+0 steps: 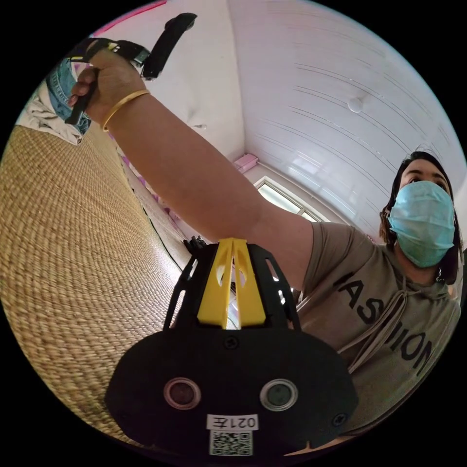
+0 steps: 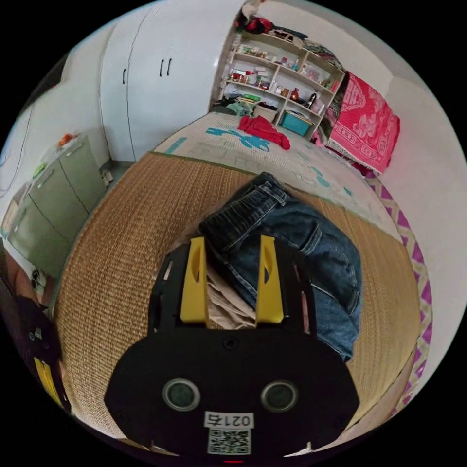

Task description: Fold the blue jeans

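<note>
- Left claw (image 1: 232, 242): in the left gripper view its two yellow jaws meet at the tips, closed with nothing between them. It points up and away from the woven straw mat (image 1: 73, 253), toward the person's torso and the white ceiling (image 1: 340, 87).
- Right claw (image 2: 228, 243): in the right gripper view the yellow jaws stand parallel and apart, open. The jeans lie in the gap between and beyond them; neither jaw visibly presses on the fabric.
- Blue jeans (image 2: 292, 248): lying bunched on the straw mat (image 2: 121, 243), waistband toward the far edge of the mat. A pale inner lining (image 2: 226, 301) shows at the near edge, just ahead of the right claw's body.
- In the left gripper view, the person's hand (image 1: 109, 80) grips the handle of the other gripper near the far end of the mat, with a gold bangle (image 1: 124, 104) on the wrist. Blue denim and pale cloth (image 1: 56, 99) lie just beyond that hand.
- Beyond the straw mat in the right gripper view: a lighter mat with teal print (image 2: 253, 141), carrying a red garment (image 2: 262, 129).
- Background, right gripper view: open shelving (image 2: 282, 78), a red patterned cloth (image 2: 367, 121) hanging on the wall, white wardrobe doors (image 2: 160, 78), and a green cabinet (image 2: 53, 194).
- The other gripper (image 2: 44, 360) appears at the lower left edge of the right gripper view, its jaw state not legible there.
</note>
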### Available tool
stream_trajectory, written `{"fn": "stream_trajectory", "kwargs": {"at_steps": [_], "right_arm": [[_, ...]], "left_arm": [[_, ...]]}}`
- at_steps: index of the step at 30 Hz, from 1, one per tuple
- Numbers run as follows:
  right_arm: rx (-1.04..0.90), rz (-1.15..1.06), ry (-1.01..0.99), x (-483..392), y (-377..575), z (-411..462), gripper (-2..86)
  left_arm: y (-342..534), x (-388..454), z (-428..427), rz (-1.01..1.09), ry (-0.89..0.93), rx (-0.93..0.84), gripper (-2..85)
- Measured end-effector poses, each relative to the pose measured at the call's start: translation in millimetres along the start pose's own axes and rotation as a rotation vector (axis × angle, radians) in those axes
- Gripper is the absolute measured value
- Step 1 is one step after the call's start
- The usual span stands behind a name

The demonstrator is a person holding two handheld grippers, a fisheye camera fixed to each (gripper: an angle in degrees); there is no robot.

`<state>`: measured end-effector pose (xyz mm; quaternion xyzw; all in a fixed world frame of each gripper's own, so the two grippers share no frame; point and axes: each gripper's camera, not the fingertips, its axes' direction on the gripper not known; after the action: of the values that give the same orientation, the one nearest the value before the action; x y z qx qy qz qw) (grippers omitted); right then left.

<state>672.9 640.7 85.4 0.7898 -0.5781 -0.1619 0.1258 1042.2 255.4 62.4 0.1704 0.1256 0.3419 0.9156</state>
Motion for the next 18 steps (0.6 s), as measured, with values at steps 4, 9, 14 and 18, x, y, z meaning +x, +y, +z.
{"fn": "stream_trajectory", "kwargs": {"at_steps": [4, 9, 14, 18], "right_arm": [[0.041, 0.062, -0.008, 18.6, -10.5, -25.4, 13.5], [-0.1, -0.285, 0.286, -61.6, -36.3, -12.0, 11.2], [-0.126, -0.233, 0.224, -55.4, -51.4, -36.9, 11.9], [-0.179, -0.339, 0.278, -74.5, -45.3, -27.3, 12.2]], "left_arm": [[9.0, -16.4, 5.4, -0.061, -0.015, -0.015, -0.9], [22.9, -18.0, 7.3, -0.039, -0.007, -0.014, -0.9], [32.3, -22.2, 9.2, -0.028, -0.005, -0.01, -0.9], [36.2, -28.8, 12.3, -0.032, -0.002, -0.014, -0.9]]}}
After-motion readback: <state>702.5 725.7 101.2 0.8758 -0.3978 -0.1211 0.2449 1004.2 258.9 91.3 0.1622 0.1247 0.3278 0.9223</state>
